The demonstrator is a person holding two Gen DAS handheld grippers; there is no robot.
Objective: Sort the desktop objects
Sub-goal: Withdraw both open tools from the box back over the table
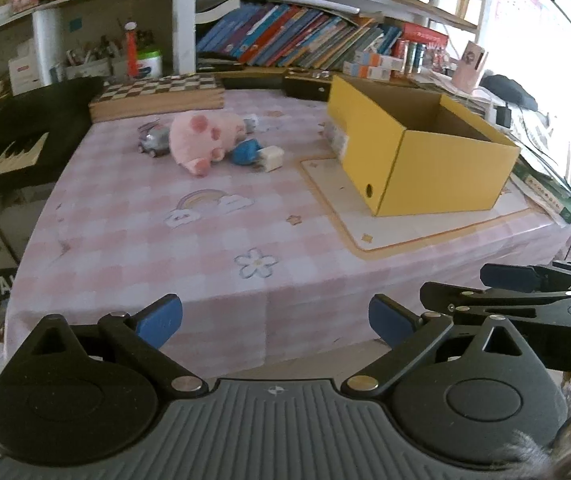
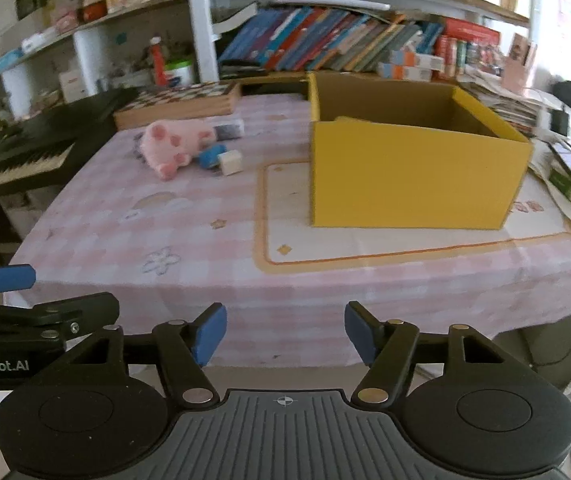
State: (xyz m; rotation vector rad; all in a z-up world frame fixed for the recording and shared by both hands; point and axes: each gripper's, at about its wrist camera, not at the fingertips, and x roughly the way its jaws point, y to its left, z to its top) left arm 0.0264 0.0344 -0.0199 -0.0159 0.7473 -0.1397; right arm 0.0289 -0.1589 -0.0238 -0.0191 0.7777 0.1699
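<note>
Two grippers hang at the near edge of the surface [image 1: 125, 248], both with fingers apart and nothing between them: the left gripper [image 1: 275, 320] spread wide, the right gripper [image 2: 285, 334] open less far. All the items to sort sit clustered at the far left: a pink plush pig [image 1: 201, 140] lying on its side, a small grey toy car [image 1: 153, 142] touching its left flank, a blue piece [image 1: 245, 152] and a white cube [image 1: 271, 158] just beside its right. An open yellow box [image 1: 425, 160], apparently empty as far as its interior shows, stands on a cream mat [image 1: 405, 232] to the right, likely the destination. The main risk is the tight cluster: fingers closing on the pig could drag or knock the car, the blue piece or the cube, perhaps toward the left edge. Both grippers also sit close together, so reaching at once could make them collide.
</note>
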